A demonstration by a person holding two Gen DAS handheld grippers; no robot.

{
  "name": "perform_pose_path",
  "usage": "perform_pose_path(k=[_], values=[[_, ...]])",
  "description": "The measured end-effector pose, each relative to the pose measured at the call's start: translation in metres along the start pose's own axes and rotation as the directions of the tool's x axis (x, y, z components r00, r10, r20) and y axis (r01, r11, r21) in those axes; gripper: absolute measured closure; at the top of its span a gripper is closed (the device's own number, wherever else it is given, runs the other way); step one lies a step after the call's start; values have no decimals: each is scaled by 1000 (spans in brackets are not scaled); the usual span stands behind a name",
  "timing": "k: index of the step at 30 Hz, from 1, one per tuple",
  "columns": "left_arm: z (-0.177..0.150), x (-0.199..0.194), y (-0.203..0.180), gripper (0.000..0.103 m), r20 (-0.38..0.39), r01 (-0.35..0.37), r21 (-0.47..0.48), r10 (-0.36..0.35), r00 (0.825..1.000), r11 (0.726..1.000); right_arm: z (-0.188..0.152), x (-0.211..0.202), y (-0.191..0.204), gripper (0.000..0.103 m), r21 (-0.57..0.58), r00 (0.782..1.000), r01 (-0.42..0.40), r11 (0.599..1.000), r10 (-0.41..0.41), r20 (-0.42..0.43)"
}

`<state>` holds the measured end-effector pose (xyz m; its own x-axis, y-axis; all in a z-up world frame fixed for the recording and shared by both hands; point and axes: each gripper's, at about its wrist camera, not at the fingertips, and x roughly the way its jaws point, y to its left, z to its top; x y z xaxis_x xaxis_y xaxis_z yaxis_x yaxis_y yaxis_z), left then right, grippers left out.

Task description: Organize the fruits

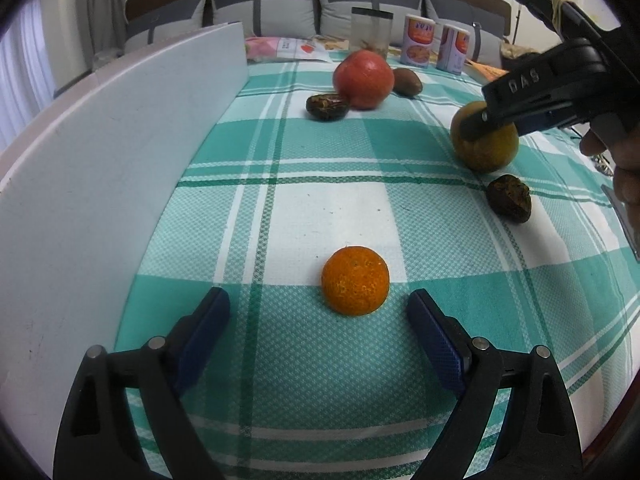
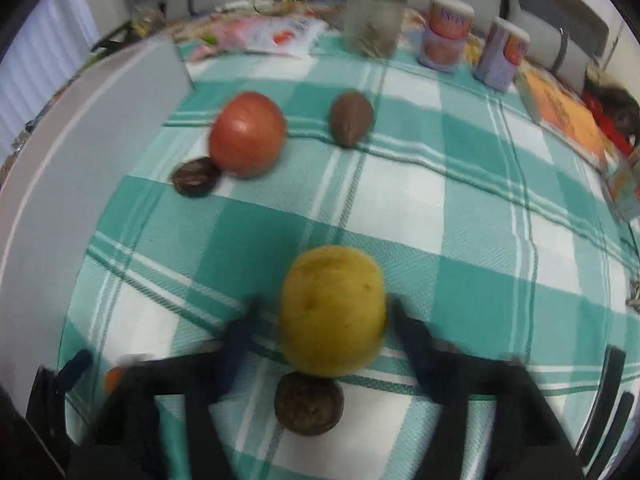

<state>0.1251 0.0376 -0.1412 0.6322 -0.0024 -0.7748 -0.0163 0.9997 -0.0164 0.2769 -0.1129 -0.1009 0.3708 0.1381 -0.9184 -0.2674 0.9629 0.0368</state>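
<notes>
Two grippers are at work over the green-checked bench, each with a fruit in front of it. Your left gripper sits at the bottom of the left wrist view with its fingers spread wide and empty; the orange rests on the cloth just beyond the fingertips, a little right of centre and touching neither. That looks like a fruit set down clear of the others, or one lined up for a pick; I cannot tell which.

Your right gripper straddles the yellow fruit low in the right wrist view. That view is blurred, so whether the fingers already press it I cannot tell. In the left wrist view, at the right edge, a finger lies across the fruit's top. A dark wrinkled fruit lies just below it, nearly touching, so closing cleanly on the yellow one alone calls for care.

Further up, left of centre, the red fruit stands with a second dark fruit against its lower left, and a brown fruit sits to its right, apart. A white board walls the left side. At the top, a jar and two cans stand in a row.
</notes>
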Motion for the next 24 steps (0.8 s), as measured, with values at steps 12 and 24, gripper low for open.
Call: perform_pose_path(k=[12, 24], values=[[0, 0, -1, 11, -2, -9, 4, 9, 1000, 1000, -106, -20, -165, 51, 551, 899, -425, 718, 407, 162], [0, -2, -1, 11, -1, -6, 6, 6, 1000, 1000, -115, -60, -176, 25, 452, 937, -329, 829, 229, 263]])
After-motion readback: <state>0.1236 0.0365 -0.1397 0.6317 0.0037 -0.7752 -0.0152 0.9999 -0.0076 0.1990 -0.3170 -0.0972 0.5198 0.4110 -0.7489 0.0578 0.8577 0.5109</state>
